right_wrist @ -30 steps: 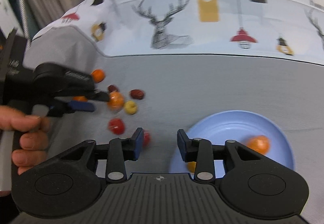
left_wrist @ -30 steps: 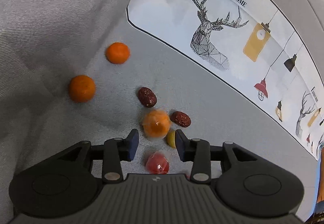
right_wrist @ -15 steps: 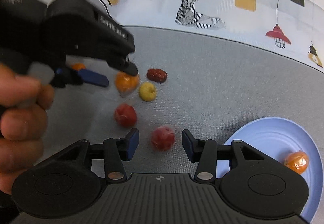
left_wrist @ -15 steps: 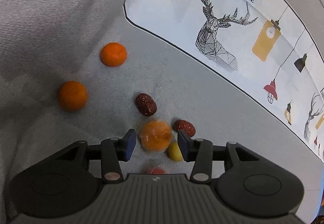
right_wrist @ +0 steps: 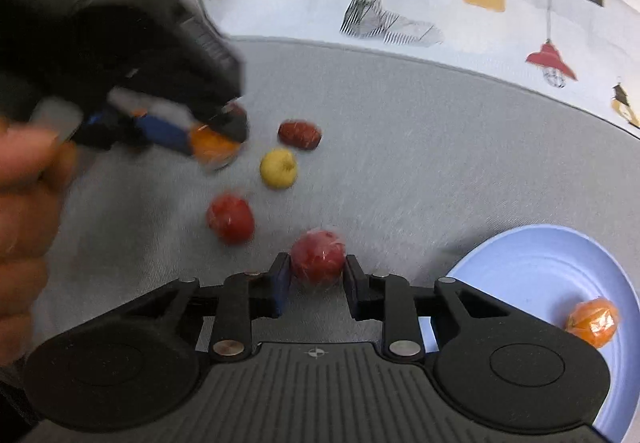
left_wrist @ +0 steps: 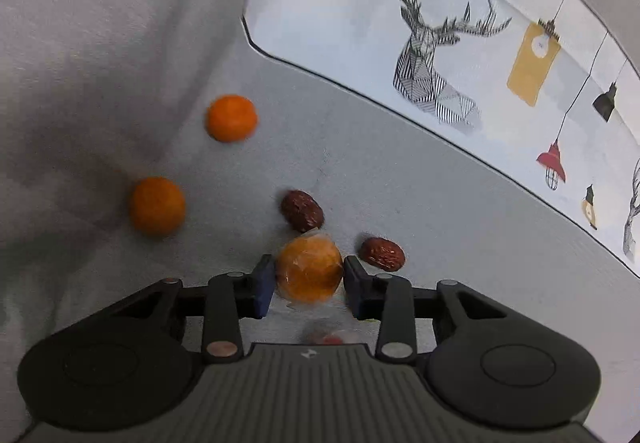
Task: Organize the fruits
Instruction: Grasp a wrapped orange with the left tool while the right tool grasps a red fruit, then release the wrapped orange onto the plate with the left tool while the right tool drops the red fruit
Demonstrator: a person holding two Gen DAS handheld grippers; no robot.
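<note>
In the left wrist view a plastic-wrapped orange (left_wrist: 310, 263) sits between the fingers of my left gripper (left_wrist: 309, 283). The jaws are closing and both pads touch it. In the right wrist view my right gripper (right_wrist: 318, 277) is closing on a wrapped red fruit (right_wrist: 318, 257), with the pads against its sides. A blue plate (right_wrist: 540, 263) at the right holds another wrapped orange (right_wrist: 593, 321). Loose on the grey cloth lie two bare oranges (left_wrist: 231, 118) (left_wrist: 157, 205), two dark red dates (left_wrist: 302, 210) (left_wrist: 383, 254), a yellow fruit (right_wrist: 279, 168) and a second red fruit (right_wrist: 231, 218).
A white cloth printed with deer and lamps (left_wrist: 440, 43) covers the far side. A person's hand (right_wrist: 24, 203) holding the left gripper fills the left of the right wrist view. The grey cloth is wrinkled at the far left.
The left jaws came forward around the wrapped orange and narrowed onto it. The right gripper swung from the plate to the red fruit, sank, and closed in on it.
</note>
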